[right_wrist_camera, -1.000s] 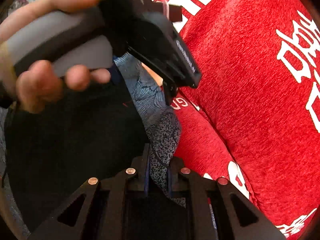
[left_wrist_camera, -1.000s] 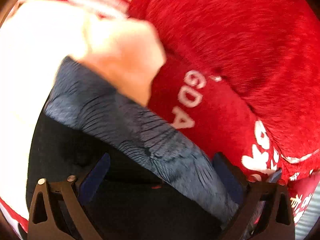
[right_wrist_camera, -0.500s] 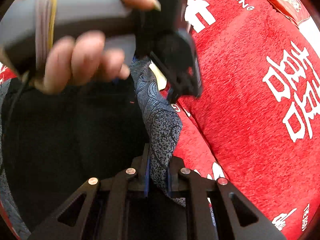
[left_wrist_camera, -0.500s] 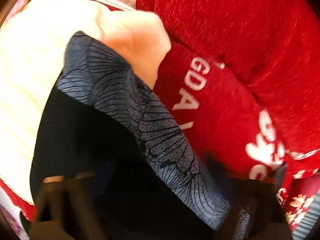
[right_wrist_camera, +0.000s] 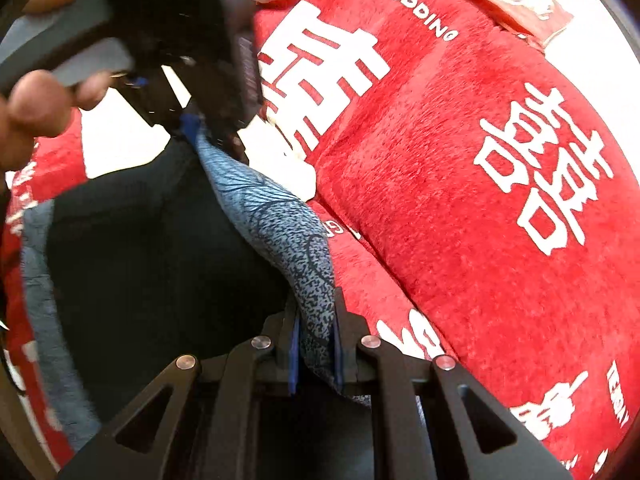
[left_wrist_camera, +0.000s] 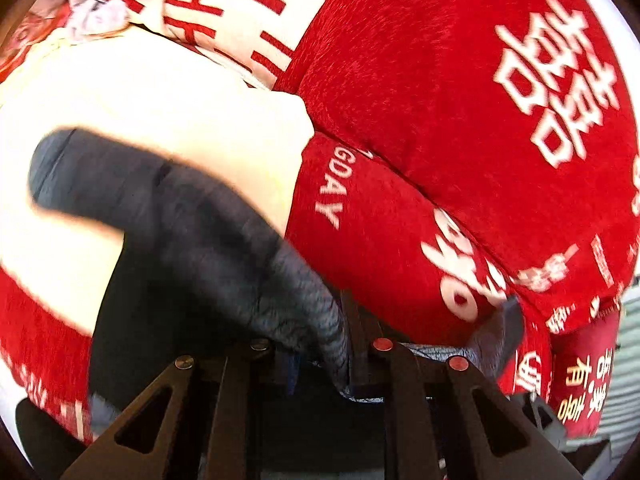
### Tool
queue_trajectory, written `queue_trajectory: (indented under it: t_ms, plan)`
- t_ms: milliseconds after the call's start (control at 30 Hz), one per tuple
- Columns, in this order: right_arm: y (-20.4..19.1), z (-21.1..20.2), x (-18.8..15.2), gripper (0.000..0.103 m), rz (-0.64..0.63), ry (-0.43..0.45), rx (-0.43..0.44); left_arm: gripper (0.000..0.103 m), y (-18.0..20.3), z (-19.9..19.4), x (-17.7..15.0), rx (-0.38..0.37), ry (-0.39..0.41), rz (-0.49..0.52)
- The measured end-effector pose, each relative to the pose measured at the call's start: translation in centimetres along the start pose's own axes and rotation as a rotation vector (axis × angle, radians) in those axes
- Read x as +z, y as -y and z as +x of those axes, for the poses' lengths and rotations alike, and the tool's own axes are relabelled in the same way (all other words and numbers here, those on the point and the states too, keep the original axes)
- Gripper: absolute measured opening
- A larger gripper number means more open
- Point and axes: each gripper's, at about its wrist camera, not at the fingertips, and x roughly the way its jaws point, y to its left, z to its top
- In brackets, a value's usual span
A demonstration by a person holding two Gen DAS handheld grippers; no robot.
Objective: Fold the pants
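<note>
Both tongs pinch the same band of blue-grey patterned cloth, the waistband edge of the pants [right_wrist_camera: 132, 264]. Left tongs [left_wrist_camera: 320, 360] have just been closing, and now press together on the band, with cloth bunched between the fingers. Right tongs [right_wrist_camera: 316, 356] also clamp the band, its speckled fabric squeezed between two blue-lined pads. Seen from the right tongs, the band runs up and away from that grip to the other tool, where a hand [right_wrist_camera: 36, 112] wraps a grey handle; the band looks stretched between the two grips, likely so the garment hangs straight for a fold. Below the band, the dark body of the pants droops to the left of it. Behind and right of the pants lies a red blanket [right_wrist_camera: 460, 160] with large white characters and the words "HAPPY WEDDING", heaped in soft rolls. Left of that blanket, beyond the pants, a pale cream sheet [left_wrist_camera: 160, 112] shows. Much of the left view is blurred. Pants appear lifted clear rather than lying flat, so the fold itself seems not yet made.
</note>
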Motion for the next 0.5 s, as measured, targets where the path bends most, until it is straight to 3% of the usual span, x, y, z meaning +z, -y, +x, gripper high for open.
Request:
queue_trajectory:
  t_ms: [233, 400, 433, 500]
  plan:
    - [-7.0, -3.1, -3.8, 0.014, 0.013, -0.041, -0.012, 0.019, -4.3, -0.6, -8.6, -0.035, 0.015, 0.003]
    - [-12.4, -2.5, -6.8, 0.016, -0.065, -0.116, -0.061, 0.02, -9.0, 2.1, -12.3, -0.058, -0.062, -0.092]
    - [-13.1, -2.1, -7.2, 0.016, -0.08, -0.124, -0.078, 0.027, -9.7, 2.5, -12.9, -0.065, -0.069, -0.108]
    - [-13.6, -1.9, -7.3, 0.016, -0.106, -0.122, -0.125, 0.029, -10.9, 2.5, -13.7, -0.112, -0.057, -0.136]
